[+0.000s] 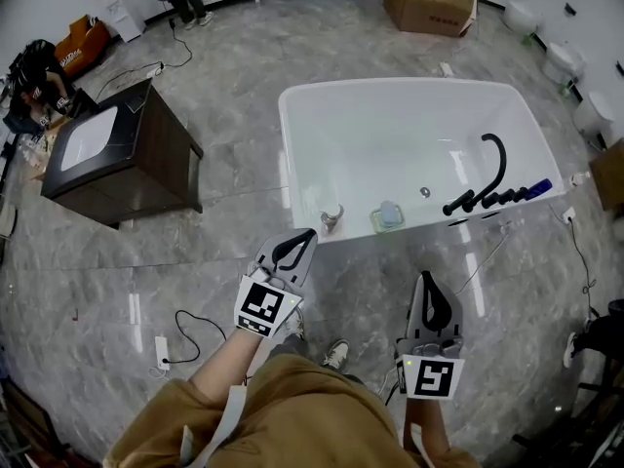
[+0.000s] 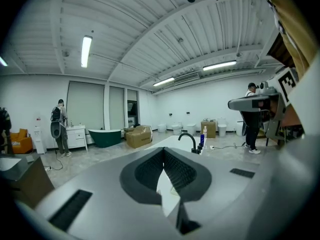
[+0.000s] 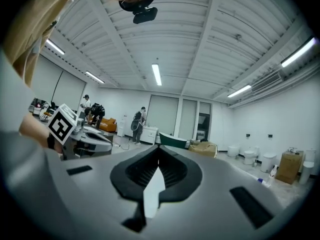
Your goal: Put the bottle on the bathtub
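Observation:
The white bathtub (image 1: 292, 154) fills the middle right of the head view. A small pale bottle (image 1: 332, 217) stands upright on its near rim, left of a light blue-green item (image 1: 387, 215). My left gripper (image 1: 310, 233) hovers just in front of that rim, a little left of the bottle and apart from it, shut with nothing between its jaws. My right gripper (image 1: 425, 277) hangs farther back over the floor, also shut and empty. In the left gripper view the left gripper (image 2: 163, 149) points over the bathtub (image 2: 172, 141). The right gripper (image 3: 158, 159) looks across the room.
A black faucet (image 1: 490, 175) with a blue-tipped fitting (image 1: 536, 188) sits on the tub's right rim, and the faucet (image 2: 189, 140) shows again ahead. A dark cabinet with a basin (image 1: 122, 154) stands left. Cables (image 1: 180, 339) lie on the floor; cardboard boxes (image 1: 429, 3) and people are farther off.

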{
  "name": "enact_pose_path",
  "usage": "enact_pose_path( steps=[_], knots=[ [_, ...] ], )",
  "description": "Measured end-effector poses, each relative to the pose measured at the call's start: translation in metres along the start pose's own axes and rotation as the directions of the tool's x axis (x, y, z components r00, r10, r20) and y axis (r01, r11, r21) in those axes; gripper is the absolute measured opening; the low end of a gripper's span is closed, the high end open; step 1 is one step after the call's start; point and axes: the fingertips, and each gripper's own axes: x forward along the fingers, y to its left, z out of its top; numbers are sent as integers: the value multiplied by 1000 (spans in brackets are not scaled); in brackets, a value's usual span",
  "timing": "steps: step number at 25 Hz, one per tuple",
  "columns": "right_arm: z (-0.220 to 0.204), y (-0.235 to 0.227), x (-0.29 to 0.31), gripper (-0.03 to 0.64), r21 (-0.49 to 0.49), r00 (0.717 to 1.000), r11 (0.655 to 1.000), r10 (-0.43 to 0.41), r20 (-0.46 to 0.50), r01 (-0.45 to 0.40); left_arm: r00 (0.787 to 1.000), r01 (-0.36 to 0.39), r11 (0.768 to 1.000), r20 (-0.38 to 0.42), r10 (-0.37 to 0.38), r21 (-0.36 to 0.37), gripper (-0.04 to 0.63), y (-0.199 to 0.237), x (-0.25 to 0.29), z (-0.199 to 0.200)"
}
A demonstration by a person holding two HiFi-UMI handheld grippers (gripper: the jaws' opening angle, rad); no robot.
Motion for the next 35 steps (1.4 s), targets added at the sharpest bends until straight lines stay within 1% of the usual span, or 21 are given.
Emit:
enact_pose_path(
  steps=[3,7,11,19,24,27,30,35],
  knots=[
    [9,-5,2,6,3,1000,1000,1,21,-1,1000,-11,1000,25,11,16,8,3,-7,19],
    [19,-10,4,6,5,999,1000,-1,39,1,997,-32,999,64,31,11,8,7,-21,50],
    [27,-14,9,6,4,999,1000,3,54,-3,993,-53,998,111,49,35,8,8,-35,79],
    [37,-12,20,6,3,998,1000,17,65,-17,981,-108,994,162,104,15,8,24,-67,113],
    [44,-11,23,6,0,997,1000,17,78,-17,978,-126,991,171,119,35,8,26,-87,120],
    [48,-10,24,6,2,996,1000,11,83,-11,977,-134,991,171,130,9,8,32,-97,121],
    [50,-8,23,6,0,997,1000,12,82,-12,975,-140,990,176,138,2,8,32,-109,122],
    [50,-2,20,6,11,997,1000,12,75,-12,974,-170,985,147,171,-19,8,34,-135,112]
  ],
)
